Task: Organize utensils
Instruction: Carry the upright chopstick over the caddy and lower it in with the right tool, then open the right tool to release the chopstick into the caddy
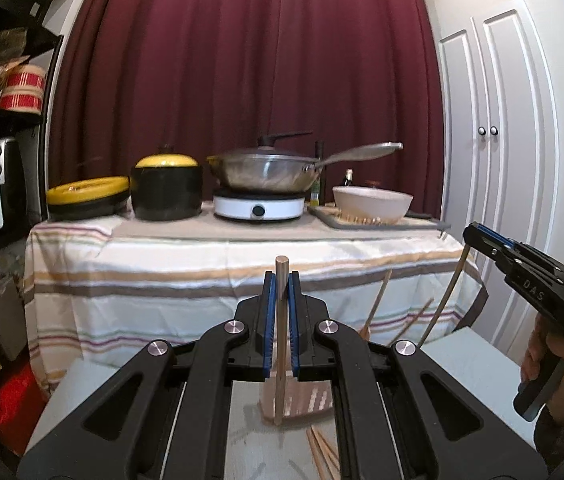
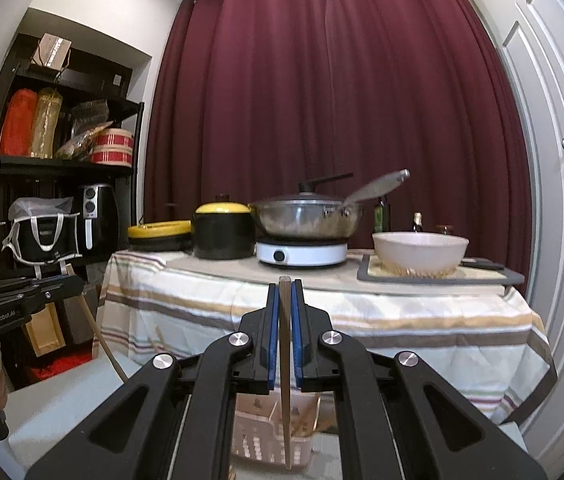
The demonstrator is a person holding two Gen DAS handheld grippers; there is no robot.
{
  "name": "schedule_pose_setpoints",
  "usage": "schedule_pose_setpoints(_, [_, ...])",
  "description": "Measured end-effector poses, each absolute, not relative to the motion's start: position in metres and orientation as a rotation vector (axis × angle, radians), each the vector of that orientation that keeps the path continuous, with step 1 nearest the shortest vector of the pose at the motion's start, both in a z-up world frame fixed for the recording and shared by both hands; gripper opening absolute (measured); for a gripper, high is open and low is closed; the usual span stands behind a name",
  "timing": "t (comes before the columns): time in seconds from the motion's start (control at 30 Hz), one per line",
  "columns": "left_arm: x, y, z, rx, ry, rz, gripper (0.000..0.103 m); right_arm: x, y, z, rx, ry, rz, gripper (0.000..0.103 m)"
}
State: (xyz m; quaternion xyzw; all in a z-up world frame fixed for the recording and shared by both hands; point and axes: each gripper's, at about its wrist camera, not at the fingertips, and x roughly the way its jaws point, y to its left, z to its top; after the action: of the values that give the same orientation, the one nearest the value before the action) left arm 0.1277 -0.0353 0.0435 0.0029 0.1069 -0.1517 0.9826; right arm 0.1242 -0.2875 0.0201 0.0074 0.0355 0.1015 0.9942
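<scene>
left gripper [image 1: 281, 280]: our jaws clamp a round pale wooden chopstick [image 1: 280, 340] upright, its lower end beside the slotted beige plastic utensil basket [image 1: 313, 402] | right gripper [image 2: 285, 294]: our jaws clamp a flat brown wooden chopstick [image 2: 285, 380] upright, its tip over that basket [image 2: 258, 440] | grey surface [image 1: 246, 420] carries the basket

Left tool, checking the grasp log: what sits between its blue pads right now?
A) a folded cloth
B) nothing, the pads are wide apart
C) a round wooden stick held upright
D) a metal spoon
C: the left tool is closed on a round wooden stick that stands upright above the slotted utensil basket.
</scene>
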Motion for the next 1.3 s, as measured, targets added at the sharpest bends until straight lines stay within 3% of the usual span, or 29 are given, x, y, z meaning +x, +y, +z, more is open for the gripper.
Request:
schedule_pose_setpoints(0.6, [0.194, -0.069, 0.078, 0.014, 0.127, -0.326, 0.007, 0.181, -0.287, 0.037, 0.032, 0.027, 0.226, 0.007])
schedule_pose_setpoints(1.13, [0.262, -0.066, 0.005, -0.033, 0.315, -0.321, 0.007, 0.226, -0.284, -0.025, 0.063, 0.173, 0.254, 0.007])
schedule_pose_setpoints(1.2, [0.266, -0.067, -0.003, -0.038, 0.343, -0.328, 0.013, 0.230, -0.286, -0.033, 0.079, 0.196, 0.261, 0.010])
schedule_pose_setpoints(1.27, [0.265, -0.065, -0.007, -0.050, 0.356, -0.328, 0.032, 0.229, -0.288, -0.039, 0.093, 0.213, 0.260, 0.022])
schedule_pose_setpoints(1.3, [0.265, -0.065, -0.008, -0.055, 0.355, -0.326, 0.034, 0.228, -0.287, -0.040, 0.093, 0.214, 0.258, 0.026])
